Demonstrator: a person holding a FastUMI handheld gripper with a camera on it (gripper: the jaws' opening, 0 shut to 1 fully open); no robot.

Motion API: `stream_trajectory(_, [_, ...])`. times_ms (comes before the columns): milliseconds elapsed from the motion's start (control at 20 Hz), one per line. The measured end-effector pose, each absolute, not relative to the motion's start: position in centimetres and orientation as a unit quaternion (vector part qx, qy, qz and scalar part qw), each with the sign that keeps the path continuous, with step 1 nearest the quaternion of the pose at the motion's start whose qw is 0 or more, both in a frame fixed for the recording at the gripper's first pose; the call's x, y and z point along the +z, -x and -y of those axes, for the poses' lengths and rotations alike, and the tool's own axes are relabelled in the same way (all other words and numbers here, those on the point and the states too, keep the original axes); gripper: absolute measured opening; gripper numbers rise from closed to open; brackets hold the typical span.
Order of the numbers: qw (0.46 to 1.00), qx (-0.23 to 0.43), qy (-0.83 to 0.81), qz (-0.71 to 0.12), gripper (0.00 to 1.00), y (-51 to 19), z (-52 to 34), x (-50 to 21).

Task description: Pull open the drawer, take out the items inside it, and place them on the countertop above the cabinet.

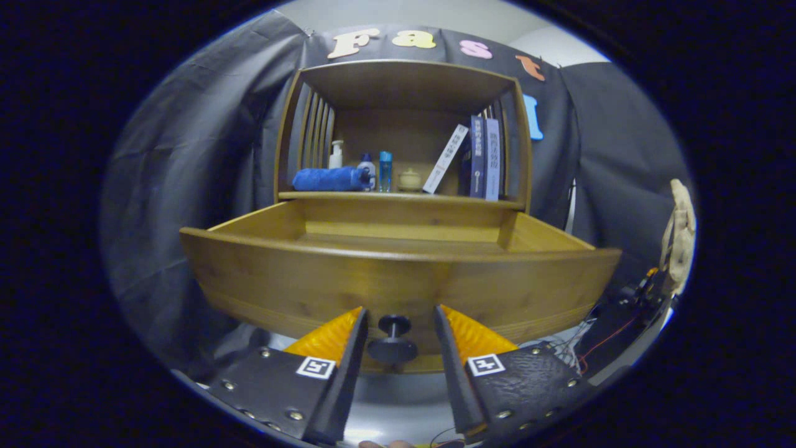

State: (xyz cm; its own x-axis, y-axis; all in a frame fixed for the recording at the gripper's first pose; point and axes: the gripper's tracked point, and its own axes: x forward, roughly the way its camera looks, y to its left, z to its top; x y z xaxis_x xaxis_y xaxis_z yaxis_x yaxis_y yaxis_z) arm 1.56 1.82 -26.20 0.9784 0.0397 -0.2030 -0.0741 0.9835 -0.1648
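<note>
Claw: gripper (398,326) held low in front of the cabinet, its two fingers spread apart on either side of the knob, neither one pressing on it; it has hold of nothing.
Knob: round dark knob on a short stem (392,339), standing out from the drawer front, in the gap between the fingers with room on both sides.
Drawer: wide wooden drawer of honey-brown boards (398,280), pulled out toward the gripper; its front panel is just beyond the fingertips, and the part of its floor that can be seen over the front is bare wood.
Countertop: wooden shelf surface (398,195) directly above the far end of the drawer, inside the open-fronted wooden cabinet (404,74).
Left on the countertop: rolled blue cloth (329,179) lying on its side, with a white pump bottle (336,154) behind it.
Middle: small white bottle with a blue cap (367,167) touching the cloth's right end, a clear blue bottle (385,171) just right of it, then a small pale lidded jar (410,180).
Right: white book (445,158) leaning to the right against upright dark blue books (484,158) by the cabinet's right wall.
Far right: cluster of wires (584,348) near the drawer's right corner.
</note>
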Motion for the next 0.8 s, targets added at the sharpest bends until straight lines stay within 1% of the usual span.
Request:
stream_trajectory(100, [0.992, 0.026, 0.087, -0.092, 0.76, -1.3, -1.9, -24.7])
stream_trajectory(200, [0.993, 0.016, 0.083, -0.078, 0.87, -1.3, -1.5, -22.7])
stream_trajectory(300, [0.995, 0.020, 0.076, -0.068, 0.97, -1.4, -1.9, -20.8])
stream_trajectory(600, [0.996, 0.016, 0.078, -0.050, 0.98, -4.0, -2.5, -14.7])
stream_trajectory(800, [0.994, 0.025, 0.078, -0.068, 0.98, -7.0, -3.9, -12.8])
